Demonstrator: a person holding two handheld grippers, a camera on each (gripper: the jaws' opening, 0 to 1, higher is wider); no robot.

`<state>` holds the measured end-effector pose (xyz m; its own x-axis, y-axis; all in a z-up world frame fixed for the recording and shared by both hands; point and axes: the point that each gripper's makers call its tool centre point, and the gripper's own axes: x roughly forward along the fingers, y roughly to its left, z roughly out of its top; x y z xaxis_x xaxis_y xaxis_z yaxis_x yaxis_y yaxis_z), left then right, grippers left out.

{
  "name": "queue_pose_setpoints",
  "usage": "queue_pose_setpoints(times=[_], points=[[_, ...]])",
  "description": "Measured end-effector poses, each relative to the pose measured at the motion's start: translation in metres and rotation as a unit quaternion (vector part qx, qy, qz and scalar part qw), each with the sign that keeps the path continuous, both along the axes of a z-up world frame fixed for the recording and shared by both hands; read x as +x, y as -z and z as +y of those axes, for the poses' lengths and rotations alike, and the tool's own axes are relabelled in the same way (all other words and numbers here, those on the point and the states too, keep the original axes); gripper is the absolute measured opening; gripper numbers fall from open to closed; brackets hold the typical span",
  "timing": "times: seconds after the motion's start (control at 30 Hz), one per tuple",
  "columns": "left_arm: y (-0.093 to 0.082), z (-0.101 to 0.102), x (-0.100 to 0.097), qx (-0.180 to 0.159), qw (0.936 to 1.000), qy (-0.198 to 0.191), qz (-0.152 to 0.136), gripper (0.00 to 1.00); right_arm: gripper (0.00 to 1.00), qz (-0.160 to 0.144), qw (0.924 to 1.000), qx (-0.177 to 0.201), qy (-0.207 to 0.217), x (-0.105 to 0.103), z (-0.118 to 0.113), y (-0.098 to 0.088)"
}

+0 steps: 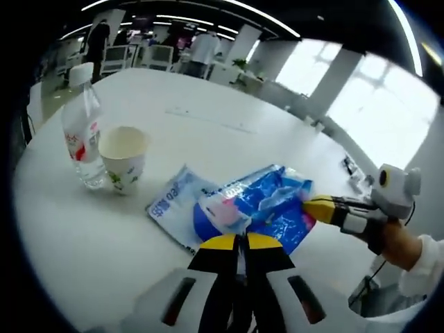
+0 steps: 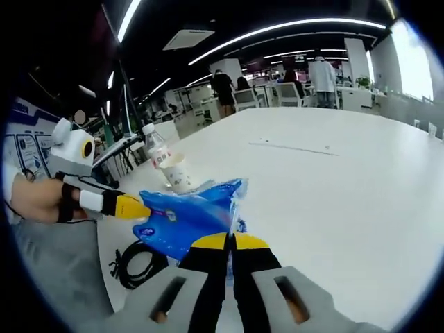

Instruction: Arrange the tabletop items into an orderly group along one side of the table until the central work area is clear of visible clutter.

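Observation:
A crumpled blue-and-white plastic bag (image 1: 270, 205) is held between both grippers just above the white table (image 1: 208, 118). My left gripper (image 1: 239, 240) is shut on the bag's near edge. My right gripper (image 1: 313, 208), held in a person's hand, comes in from the right and is shut on the bag's other end. In the right gripper view the same bag (image 2: 184, 218) stretches from my right gripper (image 2: 231, 241) to the left gripper (image 2: 137, 208). A flat light-blue packet (image 1: 173, 201) lies under the bag.
A paper cup (image 1: 123, 158) and a clear water bottle (image 1: 83, 132) stand together left of the bag; the cup (image 2: 177, 172) and bottle (image 2: 155, 147) lie beyond it in the right gripper view. A black cable coil (image 2: 139, 262) sits below the bag. People and chairs are far behind.

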<state>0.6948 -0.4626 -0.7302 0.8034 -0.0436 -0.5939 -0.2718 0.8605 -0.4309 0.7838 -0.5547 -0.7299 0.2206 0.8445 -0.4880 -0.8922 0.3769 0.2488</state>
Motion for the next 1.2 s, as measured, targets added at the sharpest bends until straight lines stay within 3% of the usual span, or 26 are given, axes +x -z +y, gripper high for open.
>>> queue_pose_setpoints(times=[0.33,0.47,1.0,1.2], points=[[-0.014,-0.014,0.021,0.005,0.9996,0.025,-0.016,0.00,0.00,0.000,0.9992,0.011,0.038,0.013,-0.022,-0.008],[-0.023,-0.020,0.029,0.023,0.9985,0.044,-0.023,0.00,0.00,-0.004,0.9986,0.013,0.051,0.018,-0.026,-0.010],[-0.036,-0.041,0.052,0.052,0.9942,0.091,-0.023,0.00,0.00,-0.005,0.9964,0.012,0.084,0.031,-0.055,-0.020],[-0.038,-0.051,0.063,0.038,0.9939,0.099,-0.028,0.00,0.00,-0.007,0.9949,0.014,0.100,0.042,-0.069,-0.024]])
